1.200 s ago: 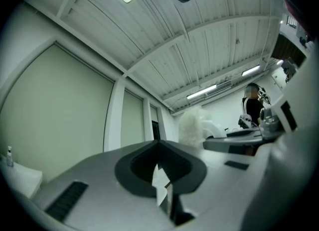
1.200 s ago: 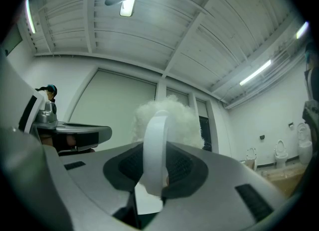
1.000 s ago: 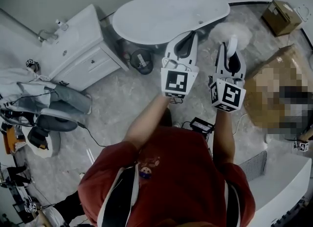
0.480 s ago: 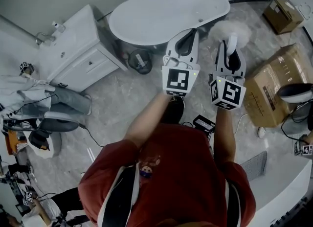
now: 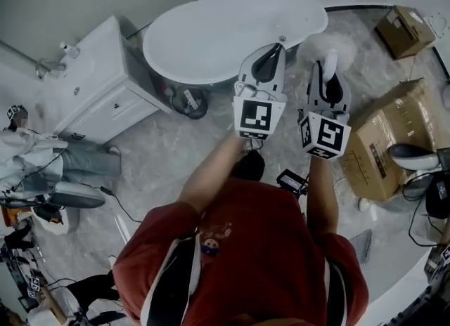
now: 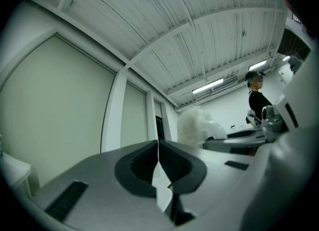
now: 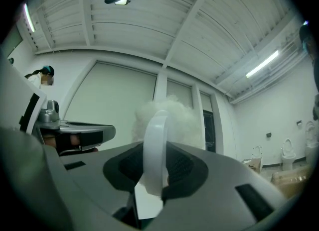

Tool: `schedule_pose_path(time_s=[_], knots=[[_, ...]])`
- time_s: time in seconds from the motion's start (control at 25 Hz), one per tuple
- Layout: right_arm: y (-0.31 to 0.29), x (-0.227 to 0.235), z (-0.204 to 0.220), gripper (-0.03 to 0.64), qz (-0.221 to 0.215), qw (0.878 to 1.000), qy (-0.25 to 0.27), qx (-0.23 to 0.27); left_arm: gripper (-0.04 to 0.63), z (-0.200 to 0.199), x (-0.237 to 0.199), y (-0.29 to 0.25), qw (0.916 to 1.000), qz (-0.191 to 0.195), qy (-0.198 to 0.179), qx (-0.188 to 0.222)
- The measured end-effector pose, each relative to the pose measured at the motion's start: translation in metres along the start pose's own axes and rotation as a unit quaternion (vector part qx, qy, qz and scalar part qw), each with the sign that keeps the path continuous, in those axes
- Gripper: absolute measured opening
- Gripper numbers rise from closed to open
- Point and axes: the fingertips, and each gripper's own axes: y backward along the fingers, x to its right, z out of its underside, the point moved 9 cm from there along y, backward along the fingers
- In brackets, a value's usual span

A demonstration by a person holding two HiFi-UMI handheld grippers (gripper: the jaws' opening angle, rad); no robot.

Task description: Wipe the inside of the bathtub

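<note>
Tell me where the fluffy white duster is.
In the head view the duster is right of centre, its handle clamped in the right tool, its fluffy head beside the right end of the bathtub.

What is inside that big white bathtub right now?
Nothing that shows: the bathtub looks bare and white inside. Its near right edge is covered by the left gripper and by the fluffy duster clamped in the right gripper.
</note>
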Motion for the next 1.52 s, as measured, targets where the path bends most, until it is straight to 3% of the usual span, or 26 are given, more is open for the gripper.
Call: schedule_pose_path(time_s=[0.48,0.84,1.28,1.52], knots=[[-0.156,0.038,0.035,0.097,-0.038,0.999,-0.005,-0.016,0.015,0.046,-0.055,-0.135,0.9995,-0.027,-0.002,-0.015],[-0.281,0.003,0.048,0.097,-0.062,0.998,0.004,-0.029,0.015,0.074,-0.153,-0.203,0.9983,-0.054,0.007,-0.021],[-0.335,0.001,0.069,0.097,-0.093,0.995,-0.006,-0.033,0.015,0.099,-0.181,-0.234,0.995,-0.093,0.01,-0.036],[-0.375,0.028,0.089,0.097,-0.124,0.992,-0.005,-0.031,0.015,0.104,-0.175,-0.267,0.9921,-0.119,-0.014,-0.036]])
